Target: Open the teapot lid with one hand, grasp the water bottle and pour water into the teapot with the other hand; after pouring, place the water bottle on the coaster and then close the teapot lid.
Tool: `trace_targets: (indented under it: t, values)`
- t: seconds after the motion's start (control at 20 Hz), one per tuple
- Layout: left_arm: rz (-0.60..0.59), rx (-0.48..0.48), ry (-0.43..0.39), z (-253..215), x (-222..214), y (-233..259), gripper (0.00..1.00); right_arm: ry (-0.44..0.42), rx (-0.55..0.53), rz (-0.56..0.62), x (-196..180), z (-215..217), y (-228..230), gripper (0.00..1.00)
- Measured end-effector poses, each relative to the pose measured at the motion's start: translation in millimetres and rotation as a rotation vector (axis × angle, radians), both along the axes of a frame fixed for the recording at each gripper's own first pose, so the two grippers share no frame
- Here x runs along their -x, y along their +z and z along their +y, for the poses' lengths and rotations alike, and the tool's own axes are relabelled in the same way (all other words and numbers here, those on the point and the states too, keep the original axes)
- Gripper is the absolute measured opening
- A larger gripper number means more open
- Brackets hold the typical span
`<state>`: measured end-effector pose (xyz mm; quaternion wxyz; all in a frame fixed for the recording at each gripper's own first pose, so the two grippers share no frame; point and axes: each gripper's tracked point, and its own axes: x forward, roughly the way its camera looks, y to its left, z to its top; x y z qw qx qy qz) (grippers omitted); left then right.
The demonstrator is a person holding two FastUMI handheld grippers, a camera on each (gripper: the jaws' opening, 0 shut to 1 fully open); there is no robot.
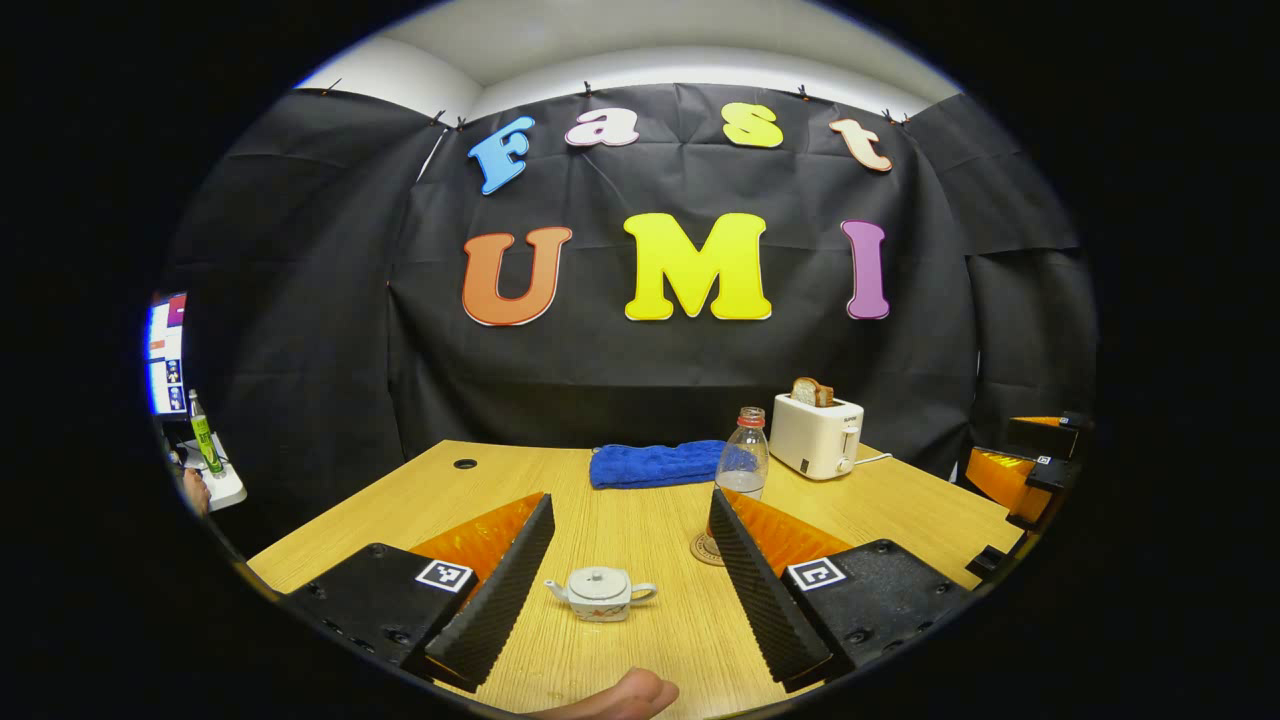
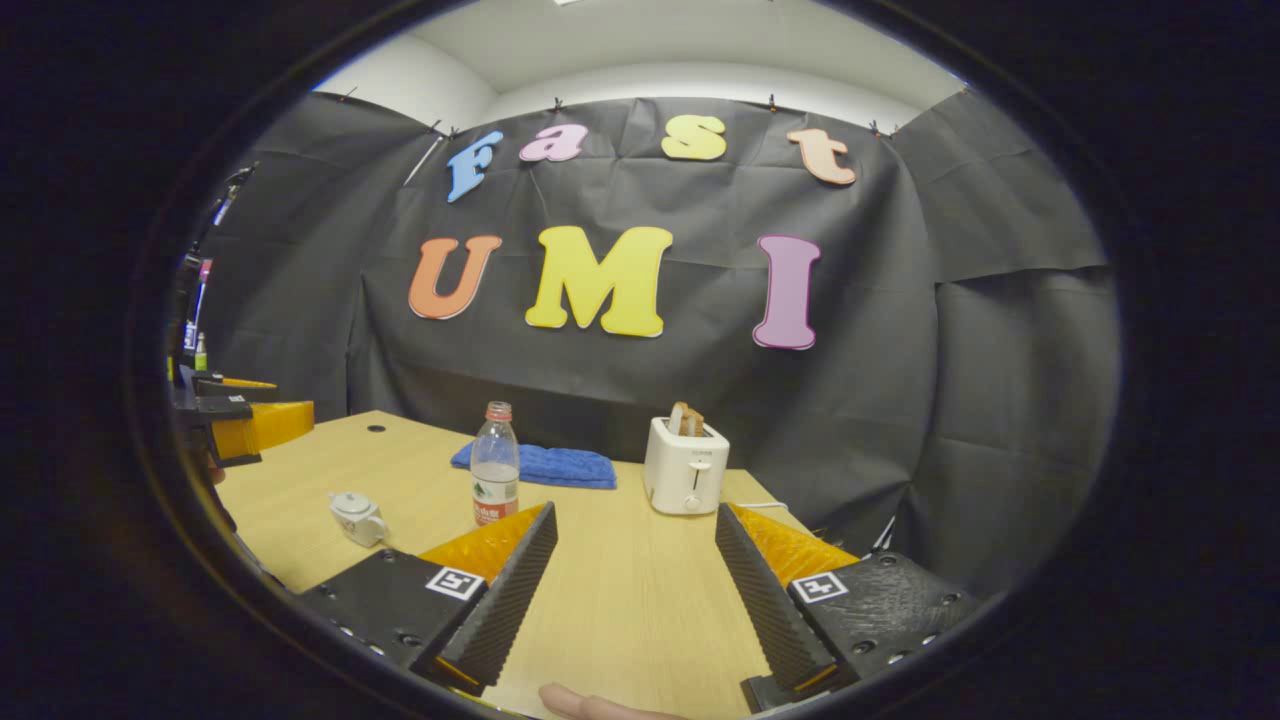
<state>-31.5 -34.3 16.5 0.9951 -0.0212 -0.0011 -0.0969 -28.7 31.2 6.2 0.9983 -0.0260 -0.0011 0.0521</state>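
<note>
In the left gripper view, the left gripper (image 1: 632, 575) hangs over the wooden table (image 1: 620, 520) with its jaws spread wide and nothing between them. The teapot (image 1: 600, 593) sits on the table right in that gap, its lid (image 1: 597, 577) seated on top, spout one way and handle the other. The jaws frame the pot without touching it, which suits a hand lined up on the lid. Beyond the teapot, toward the booth wall, the water bottle (image 1: 743, 455) stands upright with its cap on and a little water in its base. It seems to stand on the coaster (image 1: 706, 548), whose edge shows at its foot behind one finger, though the contact itself is hidden. Farther past the teapot lie a blue towel (image 1: 655, 464) and a white toaster (image 1: 817, 435) with bread in it.

In the right gripper view, the right gripper (image 2: 637, 585) is likewise released, its jaws apart over bare table (image 2: 630, 600). The teapot (image 2: 356, 517) sits off to one side with its lid on; the water bottle (image 2: 495, 465) stands just beyond it, upright, its foot hidden by a finger. The toaster (image 2: 685, 465) and towel (image 2: 545, 465) lie farther from the teapot again.

Lid on, bottle upright at the coaster: this fits either a job awaiting the pour or one already closed up.
</note>
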Motion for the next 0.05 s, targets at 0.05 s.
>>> trace_targets:
  t: [0.05]
  values:
    - [-0.013, -0.008, 0.01, 1.0, 0.9, 2.5, 0.98, 0.001, -0.004, 0.001, 0.7, 0.0, 0.8, 0.98]
